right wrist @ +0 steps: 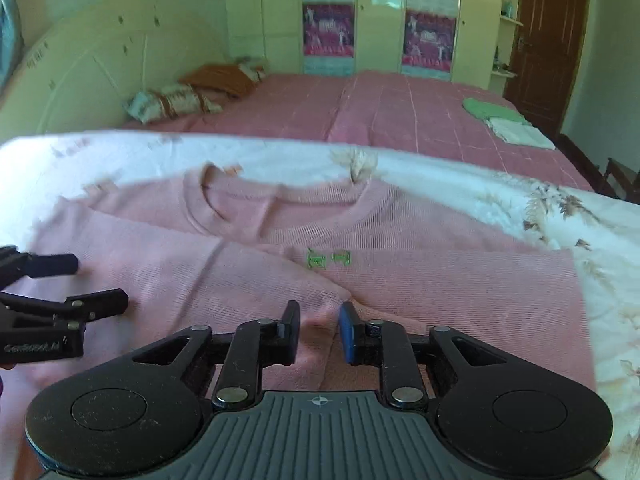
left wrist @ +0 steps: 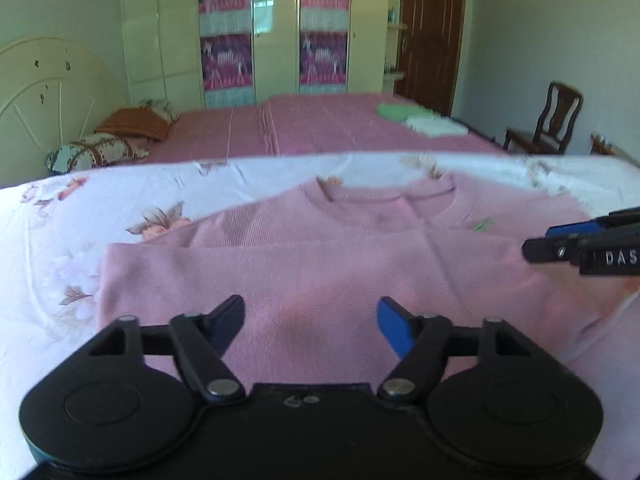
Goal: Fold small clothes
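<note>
A pink knit sweater lies front up on a white floral sheet, collar at the far side, both sleeves folded across the chest. It also shows in the right wrist view, with a small green logo. My left gripper is open and empty, just above the sweater's lower left part. My right gripper is partly open with a narrow gap, empty, over the sweater's lower middle. Each gripper shows in the other's view: the right one at the right edge, the left one at the left edge.
Beyond the sheet is a bed with a pink cover, pillows at its head and folded green and white cloths near its far corner. A wardrobe, a brown door and a wooden chair stand behind.
</note>
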`<control>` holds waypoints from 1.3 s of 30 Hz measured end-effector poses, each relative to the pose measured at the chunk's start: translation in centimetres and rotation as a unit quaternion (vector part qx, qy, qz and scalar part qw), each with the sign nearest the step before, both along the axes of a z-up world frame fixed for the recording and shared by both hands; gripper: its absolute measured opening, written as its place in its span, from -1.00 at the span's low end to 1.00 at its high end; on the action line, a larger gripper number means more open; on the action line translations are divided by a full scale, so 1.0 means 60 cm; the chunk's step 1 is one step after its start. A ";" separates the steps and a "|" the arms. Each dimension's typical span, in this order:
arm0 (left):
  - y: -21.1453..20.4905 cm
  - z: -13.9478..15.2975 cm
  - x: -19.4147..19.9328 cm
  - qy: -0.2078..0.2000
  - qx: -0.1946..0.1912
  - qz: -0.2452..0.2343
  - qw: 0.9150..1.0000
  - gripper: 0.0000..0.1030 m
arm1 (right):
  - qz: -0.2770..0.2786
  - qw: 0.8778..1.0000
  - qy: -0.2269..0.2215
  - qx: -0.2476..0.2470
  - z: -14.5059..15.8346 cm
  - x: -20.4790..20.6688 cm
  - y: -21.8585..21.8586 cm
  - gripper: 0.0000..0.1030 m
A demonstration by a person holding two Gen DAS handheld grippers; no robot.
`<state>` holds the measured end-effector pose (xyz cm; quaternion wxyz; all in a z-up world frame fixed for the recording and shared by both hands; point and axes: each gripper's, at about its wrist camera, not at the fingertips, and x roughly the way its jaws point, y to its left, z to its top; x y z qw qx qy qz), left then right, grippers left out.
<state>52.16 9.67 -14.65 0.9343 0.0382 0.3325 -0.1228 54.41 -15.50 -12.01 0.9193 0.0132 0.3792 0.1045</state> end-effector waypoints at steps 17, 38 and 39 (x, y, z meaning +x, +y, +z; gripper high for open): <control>0.008 -0.047 -0.065 0.026 0.029 0.011 0.999 0.69 | -0.007 0.999 0.023 -0.023 -0.043 -0.076 0.022 -0.18; 0.109 -0.007 -0.122 0.026 0.009 0.001 1.000 0.64 | -0.073 0.995 0.046 -0.049 -0.016 -0.059 0.003 0.35; 0.122 0.004 -0.138 0.024 -0.006 0.007 1.000 0.66 | -0.086 0.996 0.026 -0.028 0.004 -0.070 -0.011 0.25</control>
